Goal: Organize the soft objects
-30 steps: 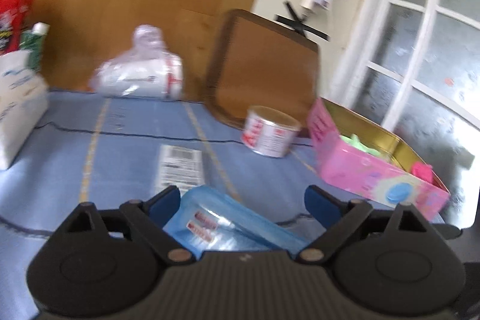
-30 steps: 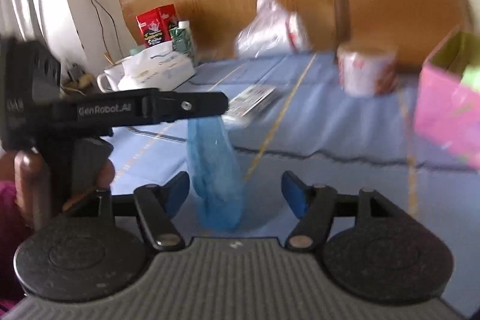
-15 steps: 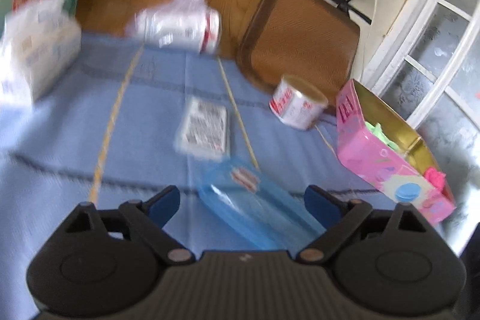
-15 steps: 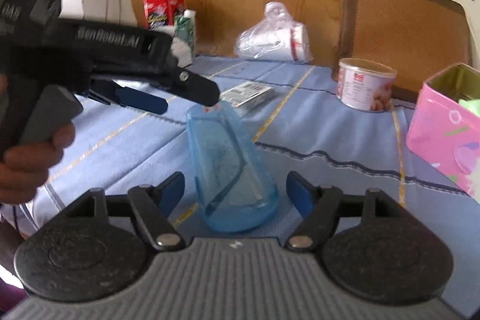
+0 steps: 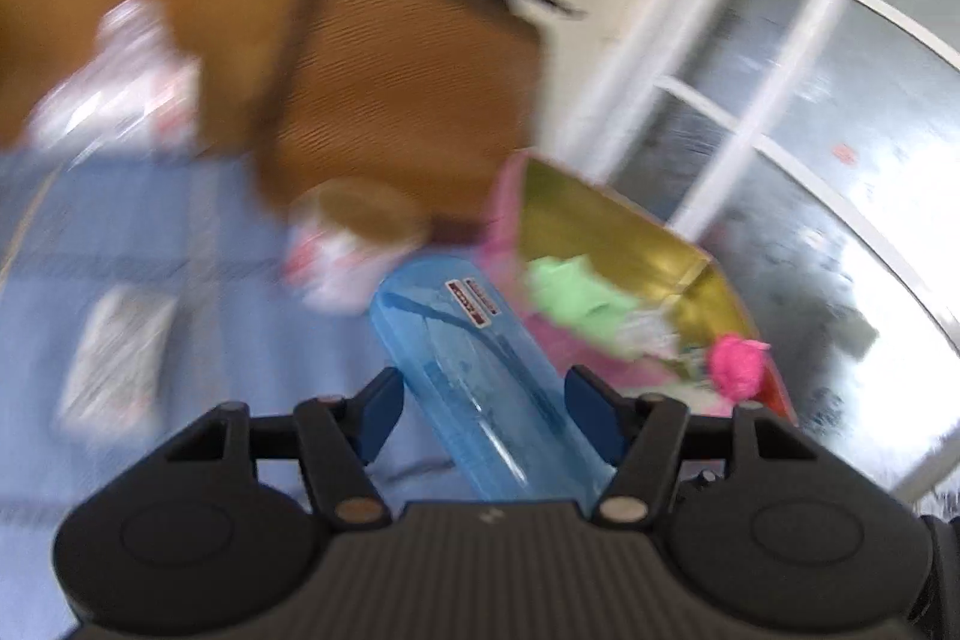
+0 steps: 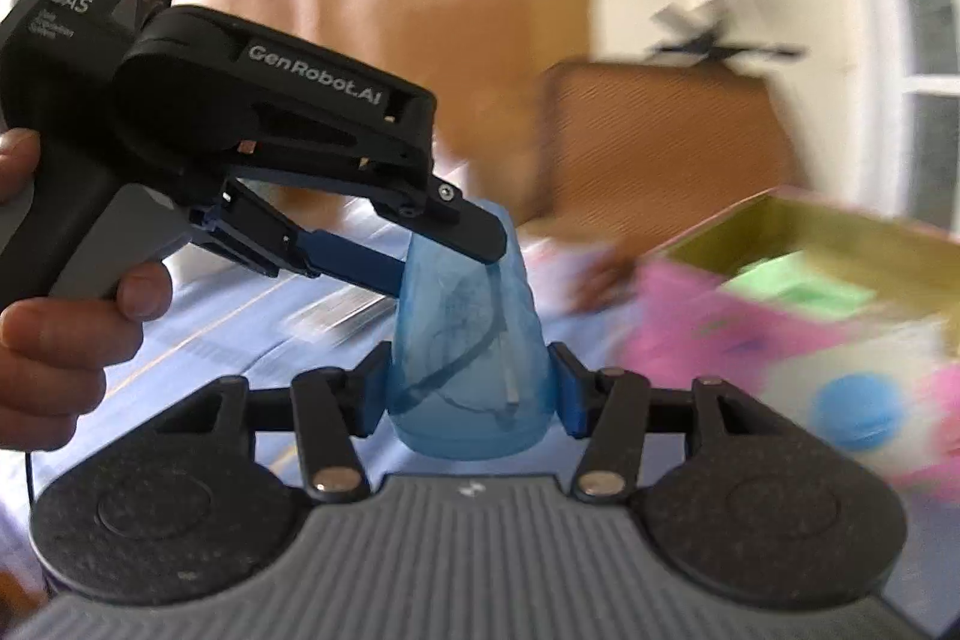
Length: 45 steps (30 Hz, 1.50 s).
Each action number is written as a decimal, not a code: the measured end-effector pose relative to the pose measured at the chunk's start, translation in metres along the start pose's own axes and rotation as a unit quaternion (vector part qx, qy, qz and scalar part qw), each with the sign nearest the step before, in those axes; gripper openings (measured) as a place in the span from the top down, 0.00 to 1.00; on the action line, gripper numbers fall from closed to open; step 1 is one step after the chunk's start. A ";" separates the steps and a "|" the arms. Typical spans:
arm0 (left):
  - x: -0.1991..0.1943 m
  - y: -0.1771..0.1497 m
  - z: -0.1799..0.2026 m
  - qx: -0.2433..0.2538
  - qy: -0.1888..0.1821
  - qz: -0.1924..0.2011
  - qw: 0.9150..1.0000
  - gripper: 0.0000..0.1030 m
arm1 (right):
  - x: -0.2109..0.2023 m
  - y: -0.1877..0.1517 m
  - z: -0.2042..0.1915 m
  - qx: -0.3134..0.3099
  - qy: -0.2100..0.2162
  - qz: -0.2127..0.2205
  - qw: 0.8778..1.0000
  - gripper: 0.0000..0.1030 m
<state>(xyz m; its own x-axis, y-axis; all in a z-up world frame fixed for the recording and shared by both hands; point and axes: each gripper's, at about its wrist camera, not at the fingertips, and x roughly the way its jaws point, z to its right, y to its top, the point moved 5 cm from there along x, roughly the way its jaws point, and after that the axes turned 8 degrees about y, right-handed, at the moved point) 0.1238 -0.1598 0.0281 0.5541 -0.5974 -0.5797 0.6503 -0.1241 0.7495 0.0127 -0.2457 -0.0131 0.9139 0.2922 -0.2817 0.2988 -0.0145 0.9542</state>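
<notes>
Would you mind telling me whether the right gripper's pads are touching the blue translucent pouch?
Touching. The right wrist view shows the right gripper with its closing jaws pressed against both sides of the blue translucent pouch, with no gap at either pad.

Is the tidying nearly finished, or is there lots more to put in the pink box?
A green cloth and a pink fluffy thing already sit in the pink box. Right now both tools, left and right, are closing on the blue pouch, held up near the box. It is not in yet. The rest is too blurry to judge.
</notes>
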 end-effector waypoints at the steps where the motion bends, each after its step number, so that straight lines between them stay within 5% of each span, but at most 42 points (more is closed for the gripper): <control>1: 0.006 0.006 0.013 0.014 -0.006 0.003 1.000 0.43 | -0.003 0.005 0.011 0.003 -0.018 0.012 1.000 0.45; 8: 0.068 0.030 0.093 0.092 -0.009 0.000 0.996 0.41 | -0.006 0.021 0.092 0.033 -0.128 0.046 0.990 0.45; 15: 0.081 0.020 0.102 0.118 0.016 -0.002 0.993 0.34 | -0.011 0.014 0.168 0.069 -0.263 0.057 0.961 0.41; 21: 0.074 0.008 0.083 0.120 0.041 -0.001 0.992 0.34 | -0.031 0.013 0.177 0.087 -0.270 0.086 0.955 0.37; 29: 0.019 -0.022 0.026 0.104 0.063 0.023 0.992 0.30 | -0.032 0.024 0.120 0.060 -0.193 0.109 0.973 0.36; 35: -0.031 -0.046 -0.065 0.026 0.144 0.036 0.989 0.29 | 0.006 0.025 0.055 0.033 -0.075 0.061 0.995 0.32; 41: -0.077 -0.063 -0.154 -0.050 0.262 0.054 0.962 0.29 | 0.065 0.021 -0.015 0.022 0.049 -0.026 0.998 0.21; 45: -0.091 -0.074 -0.192 -0.080 0.310 0.060 0.946 0.29 | 0.111 0.017 -0.059 -0.009 0.087 -0.077 0.993 0.12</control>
<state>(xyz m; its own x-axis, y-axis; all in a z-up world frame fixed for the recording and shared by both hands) 0.1245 0.0558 -0.0358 0.7946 -0.0150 -0.6069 0.6064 0.0656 0.7924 0.1029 -0.1571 -0.0218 0.7958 0.4502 -0.4050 0.4253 0.0606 0.9030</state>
